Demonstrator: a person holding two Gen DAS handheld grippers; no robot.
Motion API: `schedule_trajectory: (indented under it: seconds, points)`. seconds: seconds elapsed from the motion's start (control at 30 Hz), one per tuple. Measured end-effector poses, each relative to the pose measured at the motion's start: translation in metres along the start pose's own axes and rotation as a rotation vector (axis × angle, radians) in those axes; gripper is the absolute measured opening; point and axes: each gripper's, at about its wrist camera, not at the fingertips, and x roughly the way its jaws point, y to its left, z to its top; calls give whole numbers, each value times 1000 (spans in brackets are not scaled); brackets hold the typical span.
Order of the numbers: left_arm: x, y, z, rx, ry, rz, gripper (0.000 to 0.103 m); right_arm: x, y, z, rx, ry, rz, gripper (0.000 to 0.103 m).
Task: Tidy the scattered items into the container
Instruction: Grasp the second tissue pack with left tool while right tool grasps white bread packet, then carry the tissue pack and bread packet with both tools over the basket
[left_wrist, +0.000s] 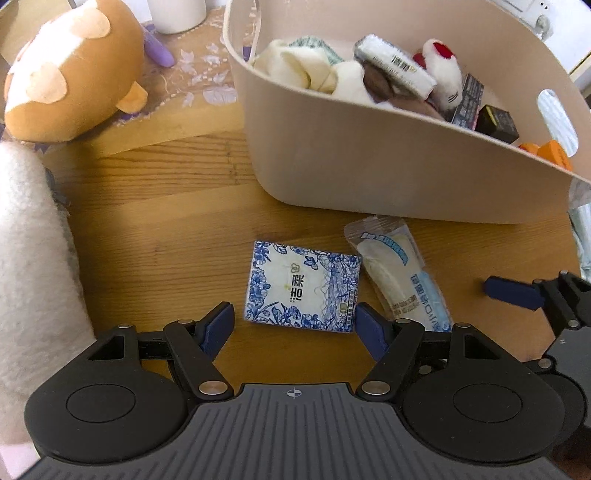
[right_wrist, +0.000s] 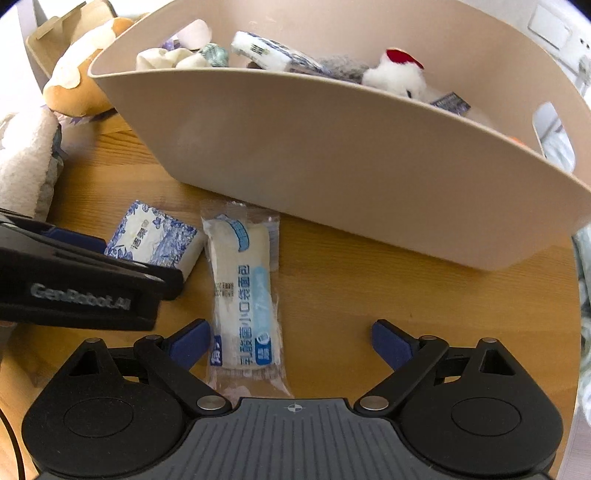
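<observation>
Clutter rings the round wooden tabletop: a brown plush animal with pale patches lies on a floral-printed cloth at the far left, and a fluffy white fabric bundle crowds the left edge. The beige plastic container with cut-out handles stands at the back, already holding a white plush toy with red marks, cream cloths, a tissue pack and small dark boxes.

Two items lie on the bare wood just in front of the container wall. The blue-and-white floral tissue packet lies flat with the left gripper above it, jaws spread wide to either side of the packet's near edge, pads not pressing. The clear-wrapped white bread snack with blue lettering lies just beside the packet. The right gripper is also wide open, with the snack's near end close to its left pad.

Only the left view shows the dark boxes and orange pieces inside the container. Only the right view shows a cardboard piece behind the plush animal and the left gripper's lettered side.
</observation>
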Motion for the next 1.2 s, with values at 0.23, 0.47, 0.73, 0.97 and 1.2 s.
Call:
schedule_trajectory:
  seconds: [0.23, 0.47, 0.73, 0.97, 1.2]
  points:
    - [3, -4, 4, 61, -34, 32, 69, 1, 4, 5, -33, -37, -25, 81]
    - [1, -1, -1, 64, -60, 35, 64, -5, 7, 7, -69, -81, -13, 44]
    - [-5, 6, -10, 41, -51, 23, 64, -9, 10, 7, -86, -63, 2, 32]
    - [-21, 5, -11, 29, -83, 27, 64, -19, 6, -7, -60, -45, 16, 31]
    - [-42, 2, -18, 20, -117, 34, 64, -34, 2, -25, -38, -46, 27, 31]
